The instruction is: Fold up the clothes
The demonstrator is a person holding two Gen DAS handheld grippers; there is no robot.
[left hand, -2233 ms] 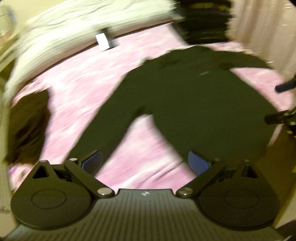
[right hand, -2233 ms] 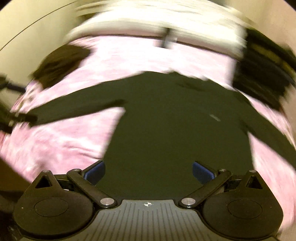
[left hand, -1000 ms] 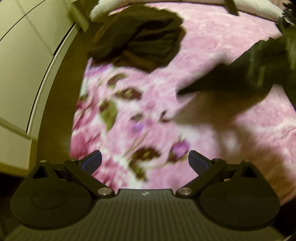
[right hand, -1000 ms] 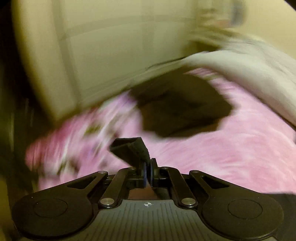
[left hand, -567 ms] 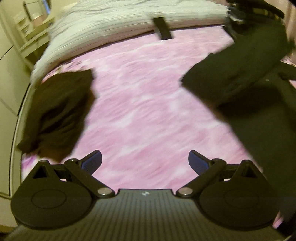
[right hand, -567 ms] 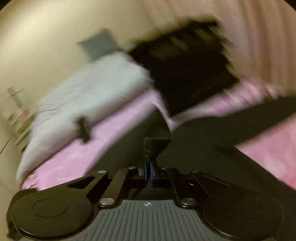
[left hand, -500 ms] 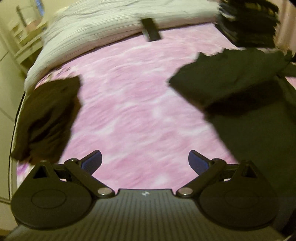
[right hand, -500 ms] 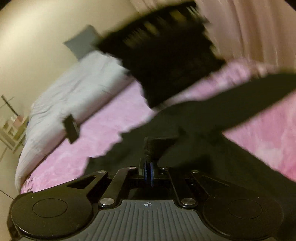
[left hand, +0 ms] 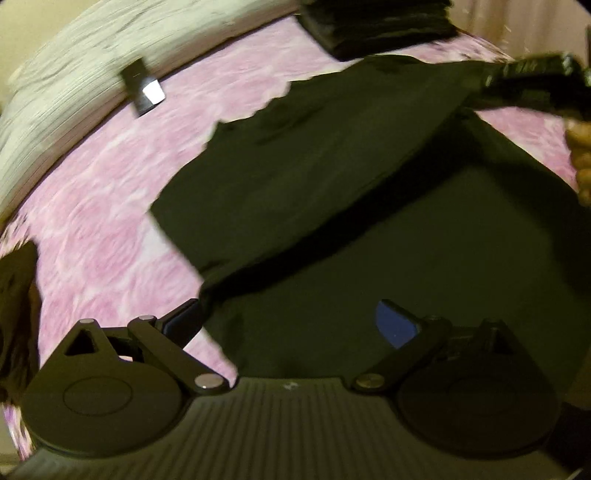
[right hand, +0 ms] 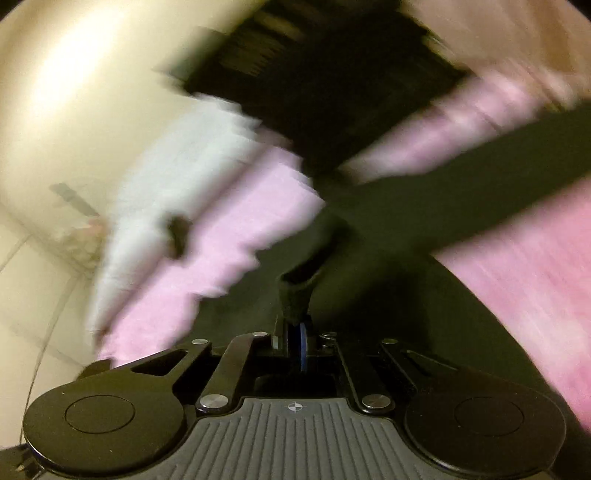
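A dark long-sleeved shirt (left hand: 424, 258) lies spread on a pink blanket (left hand: 103, 206). Its left sleeve (left hand: 295, 173) is lifted and folded across the body. My left gripper (left hand: 291, 321) is open and empty, low over the shirt's lower left part. My right gripper (right hand: 295, 336) is shut on the cuff of that sleeve (right hand: 299, 291) and holds it above the shirt body (right hand: 369, 295); it shows at the top right of the left wrist view (left hand: 535, 77). The right wrist view is blurred by motion.
A stack of folded dark clothes (left hand: 380, 26) sits at the far edge of the blanket. A white duvet (left hand: 74, 74) with a small dark remote-like object (left hand: 144, 88) lies at the back left. Another dark garment (left hand: 14, 306) lies at the left edge.
My right gripper shut on the left sleeve's cuff and has carried it rightward over the shirt body. My left gripper has swung right, back over the shirt, still open.
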